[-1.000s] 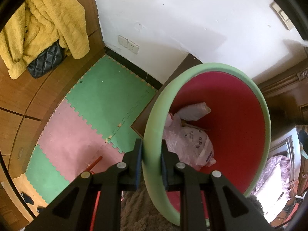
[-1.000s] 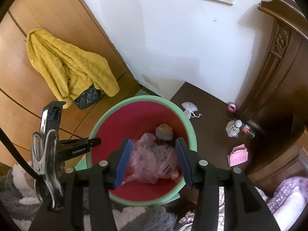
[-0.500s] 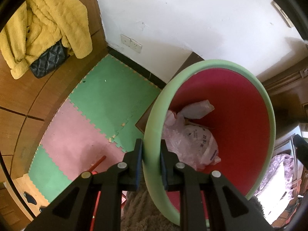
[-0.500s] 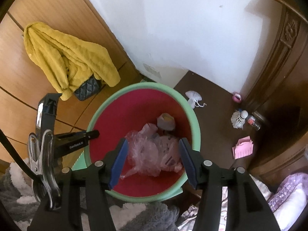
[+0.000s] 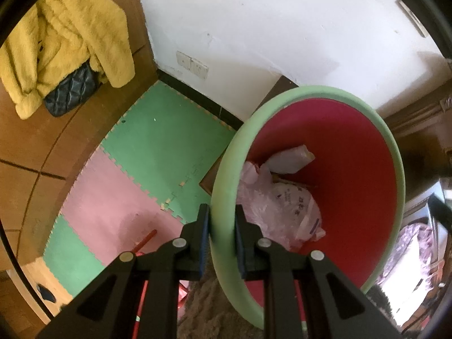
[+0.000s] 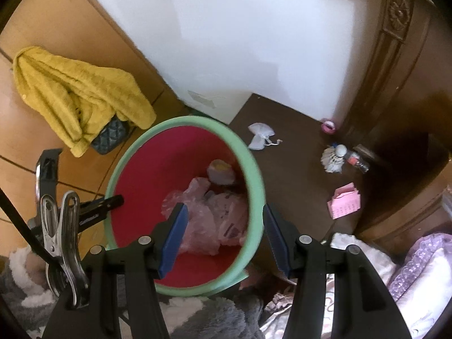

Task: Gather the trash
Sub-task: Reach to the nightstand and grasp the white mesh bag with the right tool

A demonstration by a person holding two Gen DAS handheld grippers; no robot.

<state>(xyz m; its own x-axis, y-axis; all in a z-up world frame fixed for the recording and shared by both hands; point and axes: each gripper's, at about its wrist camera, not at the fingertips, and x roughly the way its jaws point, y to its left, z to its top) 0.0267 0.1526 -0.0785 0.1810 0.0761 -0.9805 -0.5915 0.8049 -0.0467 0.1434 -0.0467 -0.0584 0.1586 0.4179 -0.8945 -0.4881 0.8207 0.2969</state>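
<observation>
Bin (image 6: 255,175) first: my left gripper (image 5: 221,240) is clamped on its green rim, one pad outside, one inside, keeping it tipped toward me. My right gripper (image 6: 224,236) hangs over the bin's mouth, jaws wide and empty, the pink bags (image 6: 209,217) below them. Remaining trash lies ahead and right of that gripper on the dark floor (image 6: 293,152): white pouch (image 6: 260,135), shuttlecock (image 6: 333,159), pink paper (image 6: 344,204). I judge the right hand nearer, with open floor for reaching.
</observation>
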